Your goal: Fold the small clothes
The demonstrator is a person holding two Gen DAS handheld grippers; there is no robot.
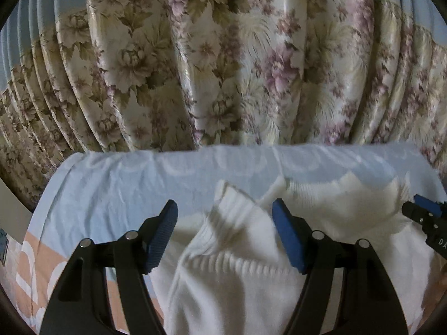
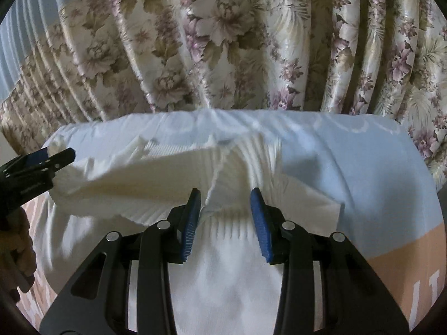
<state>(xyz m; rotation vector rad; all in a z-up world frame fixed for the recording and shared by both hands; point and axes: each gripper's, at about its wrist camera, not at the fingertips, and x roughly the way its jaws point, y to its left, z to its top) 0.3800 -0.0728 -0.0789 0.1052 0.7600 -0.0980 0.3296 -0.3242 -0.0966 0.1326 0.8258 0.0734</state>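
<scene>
The white knit sweater (image 1: 240,273) lies rumpled on the bed (image 1: 111,184), not yet folded neatly. The left gripper (image 1: 225,240) has its fingers spread over a sleeve. The right gripper (image 2: 225,223), fingers half spread, grips nothing clearly. Most folding remains.

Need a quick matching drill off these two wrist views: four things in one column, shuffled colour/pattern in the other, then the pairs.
Things:
1. curtain
2. sweater
3. bed sheet
4. left gripper pads

Looks:
A. dark blue, ribbed
B. white rib knit
C. floral, cream with mauve blooms
D. pale blue with a peach band

Pairs: 1-C, 2-B, 3-D, 4-A
</scene>
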